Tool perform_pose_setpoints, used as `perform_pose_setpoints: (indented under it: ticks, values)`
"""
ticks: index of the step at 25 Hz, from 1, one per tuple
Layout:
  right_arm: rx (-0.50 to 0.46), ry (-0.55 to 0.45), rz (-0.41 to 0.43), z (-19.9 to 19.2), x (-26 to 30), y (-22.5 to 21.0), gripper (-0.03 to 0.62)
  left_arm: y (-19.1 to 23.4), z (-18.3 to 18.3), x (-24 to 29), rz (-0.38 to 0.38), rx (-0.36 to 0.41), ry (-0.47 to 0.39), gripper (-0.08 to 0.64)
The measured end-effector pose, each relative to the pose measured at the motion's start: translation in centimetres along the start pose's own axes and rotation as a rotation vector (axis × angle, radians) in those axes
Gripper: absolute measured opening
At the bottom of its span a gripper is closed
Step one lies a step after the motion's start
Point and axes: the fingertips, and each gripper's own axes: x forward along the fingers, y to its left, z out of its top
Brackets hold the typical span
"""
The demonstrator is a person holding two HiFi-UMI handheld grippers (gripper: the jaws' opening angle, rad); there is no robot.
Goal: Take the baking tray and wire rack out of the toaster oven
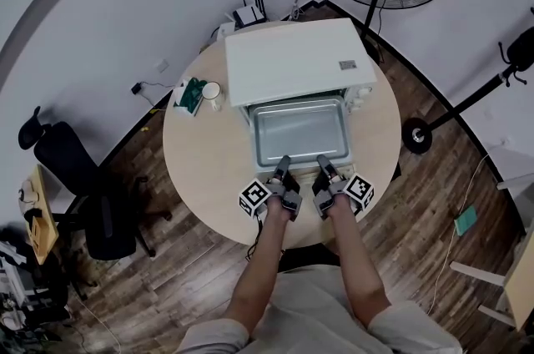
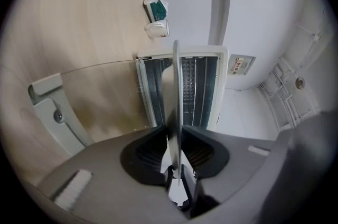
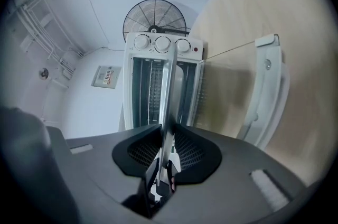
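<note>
At the near rim: your left gripper and right gripper are both clamping the baking tray.
Tray place: it is lying at the toaster oven mouth, above the open door.
Pull axis: it is running straight toward you, centred between both grippers.

Left forearm and right forearm reach forward side by side, close together. Left gripper and right gripper point ahead, almost level, each with jaws clamped on the baking tray's near rim.
</note>
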Motion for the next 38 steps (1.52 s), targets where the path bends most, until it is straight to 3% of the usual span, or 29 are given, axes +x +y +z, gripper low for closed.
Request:
perform_pose_setpoints:
  ticks: [13,20,30,38]
  values:
    - [-0.008,-0.01,-0.026,-3.5,-3.8,-1.0,0.075,0.7,-1.2,-4.5,-0.019,0.001,0.024,0.137]
    - [-0.04,0.035,-0.034,-6.4,-5.0,-1.2,0.075,1.1,-0.8,-7.8,-0.037,-0.003,0.001,0.136]
    - [-0.048,0.181,-0.014,-14.4,-2.8,-0.5,0.077,2.7,4.4,-14.5,-0.042,-0.028,-0.124,0.137]
    - [-0.082,0.373,-0.028,-22.7,-0.4,-0.4,0.077,4.4,9.3,-21.8,-0.031,-0.084,-0.299,0.137]
